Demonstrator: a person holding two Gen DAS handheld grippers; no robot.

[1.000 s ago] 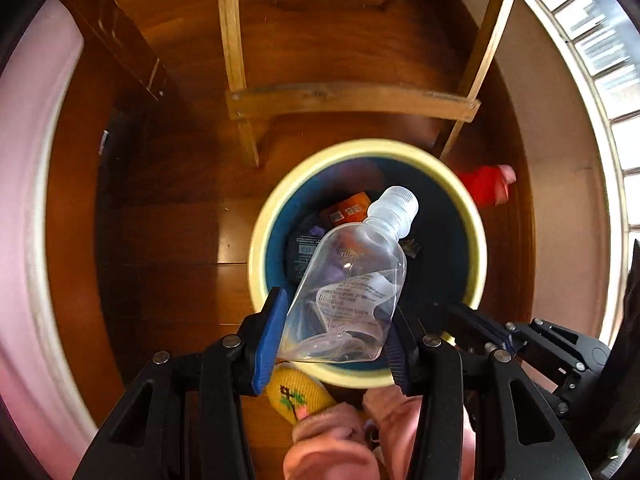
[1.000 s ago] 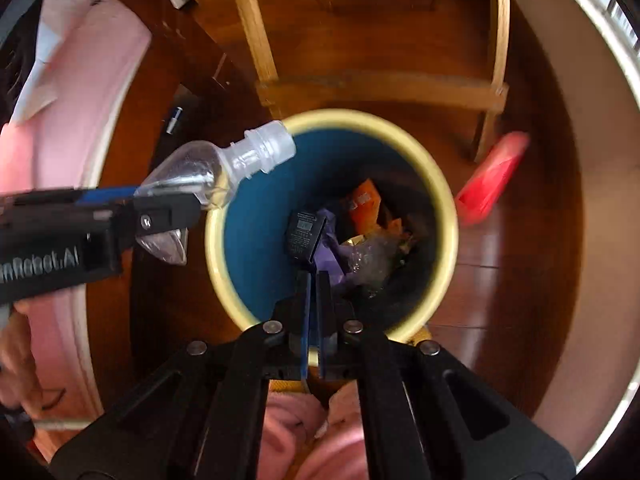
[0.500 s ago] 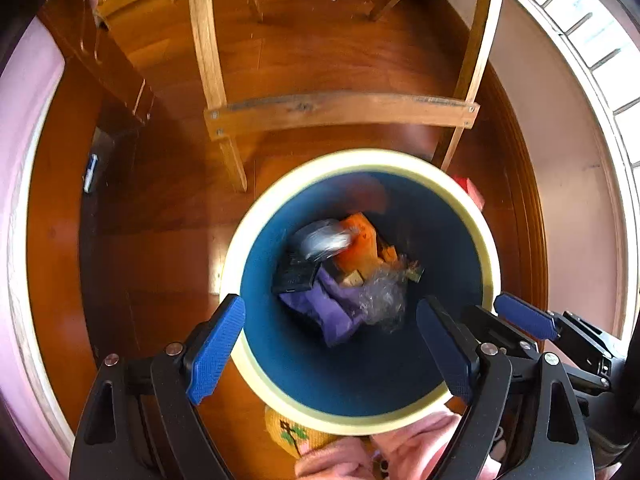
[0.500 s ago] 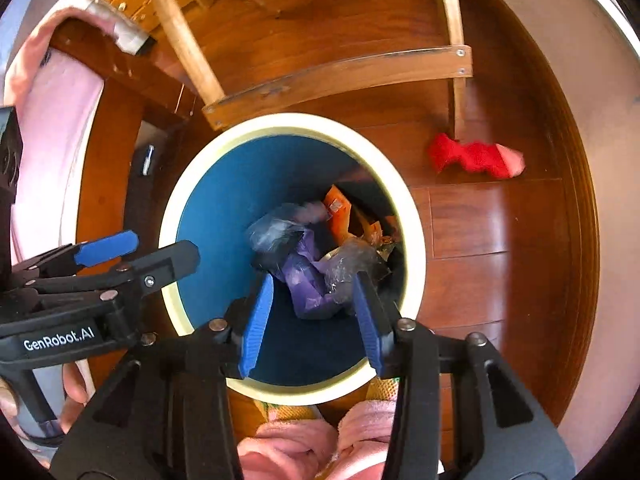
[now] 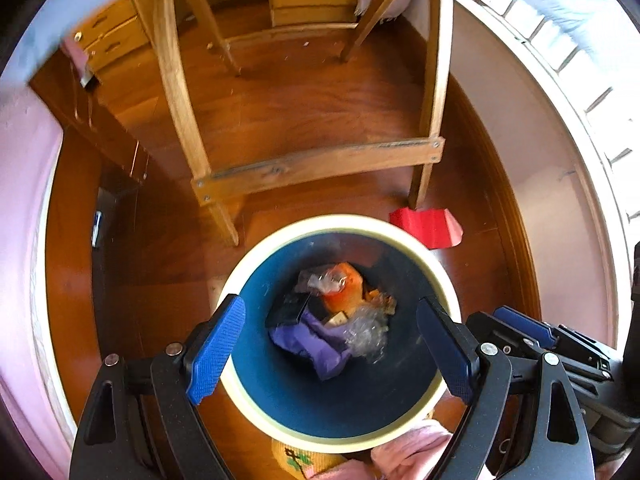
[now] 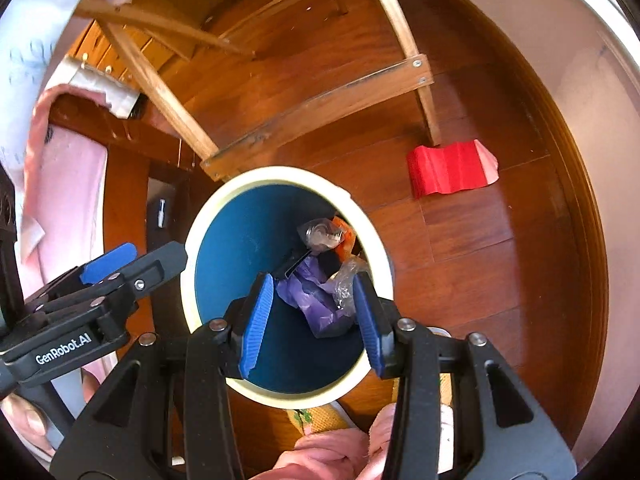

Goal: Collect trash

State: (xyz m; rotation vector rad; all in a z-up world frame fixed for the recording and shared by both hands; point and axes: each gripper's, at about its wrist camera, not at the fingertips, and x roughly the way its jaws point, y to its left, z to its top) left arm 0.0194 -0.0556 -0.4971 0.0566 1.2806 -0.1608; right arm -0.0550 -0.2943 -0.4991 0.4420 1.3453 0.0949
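Note:
A round bin with a cream rim and blue inside stands on the wooden floor; it also shows in the right wrist view. The clear plastic bottle lies inside it on orange, purple and black trash; the bottle also shows in the right wrist view. My left gripper is open and empty above the bin. My right gripper is open and empty above the bin too. A red wrapper lies on the floor right of the bin, and it shows in the right wrist view.
A wooden chair's legs and crossbar stand just behind the bin. A pink bed edge runs along the left. A wall and skirting curve along the right. Wooden drawers sit at the back left.
My left gripper opened and let the bottle fall into the bin. My right gripper opened from shut. Both grippers lifted and drew back from the bin.

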